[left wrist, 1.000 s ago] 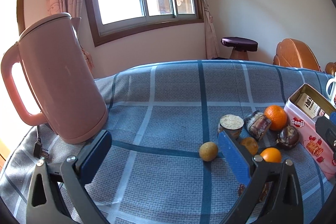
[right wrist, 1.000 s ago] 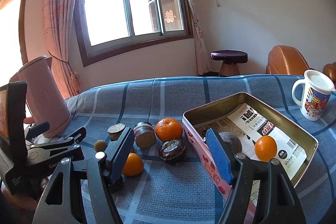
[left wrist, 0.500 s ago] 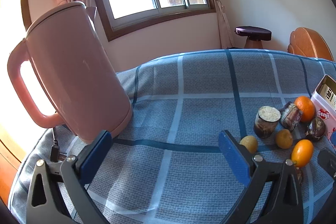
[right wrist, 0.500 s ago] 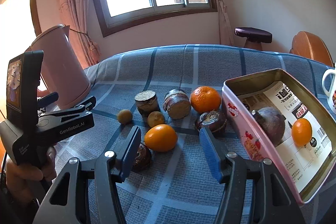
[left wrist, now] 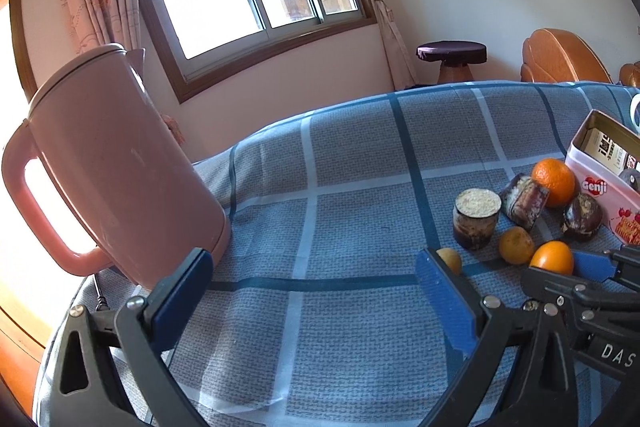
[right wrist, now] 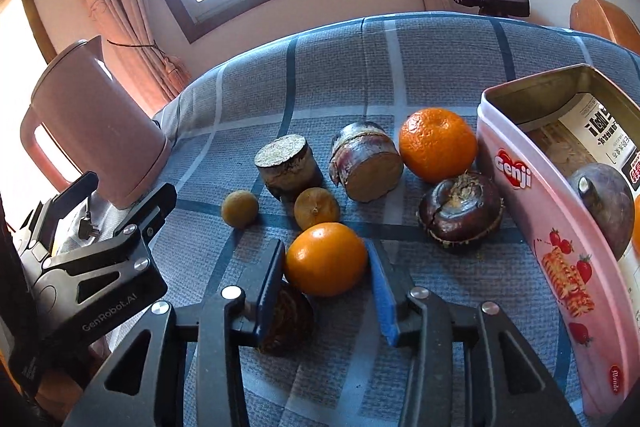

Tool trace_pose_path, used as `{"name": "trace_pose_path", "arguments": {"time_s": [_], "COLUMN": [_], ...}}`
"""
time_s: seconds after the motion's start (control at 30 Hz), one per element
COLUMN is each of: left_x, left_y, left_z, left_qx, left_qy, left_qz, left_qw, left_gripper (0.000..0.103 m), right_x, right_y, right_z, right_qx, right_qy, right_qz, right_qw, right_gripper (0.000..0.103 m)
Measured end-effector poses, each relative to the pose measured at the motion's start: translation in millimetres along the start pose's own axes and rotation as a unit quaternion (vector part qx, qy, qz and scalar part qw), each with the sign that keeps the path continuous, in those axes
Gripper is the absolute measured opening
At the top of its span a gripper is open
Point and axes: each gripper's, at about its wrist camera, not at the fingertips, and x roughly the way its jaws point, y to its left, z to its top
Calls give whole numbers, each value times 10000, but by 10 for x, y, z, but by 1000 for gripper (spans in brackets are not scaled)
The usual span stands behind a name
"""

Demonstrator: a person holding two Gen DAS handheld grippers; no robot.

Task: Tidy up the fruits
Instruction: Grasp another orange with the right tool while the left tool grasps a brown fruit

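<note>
Since a second ago my right gripper came down, jaws closing around the smooth oval orange fruit on the blue checked surface; left gripper spread, empty. Grasp step; next lift into the pink tin

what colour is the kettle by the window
Pink kettle, shown best in the left wrist view.
</note>
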Motion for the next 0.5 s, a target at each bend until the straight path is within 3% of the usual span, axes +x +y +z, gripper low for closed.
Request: {"name": "trace_pose_path", "arguments": {"time_s": [0.1, 0.17, 0.27, 0.4, 0.5], "left_x": [-31, -76, -157, -248, -227], "left_y": [-15, -51, -122, -258, -449], "left_z": [2, 3, 12, 6, -25], "left_qx": [15, 74, 162, 252, 382], "left_qy": [0, -51, -108, -96, 126], "left_qz": [-285, -583, -1201, -2046, -2354], "left_qw": [9996, 9983, 9926, 9785, 9711], "left_gripper": [103, 103, 103, 103, 96], "right_x": [-100, -278, -584, -901, -972], "right_y": [-56, -91, -105, -192, -239], "right_z": [-46, -86, -127, -155, -167], "right_qx": [58, 46, -212, -374, -453], "right_qy": [-87, -413, -985, -1619, -1854], "right_qz": [111, 213, -99, -606, -950], "right_qw": [9999, 9989, 9949, 9842, 9770], "right_gripper": [43, 43, 43, 43, 43]}}
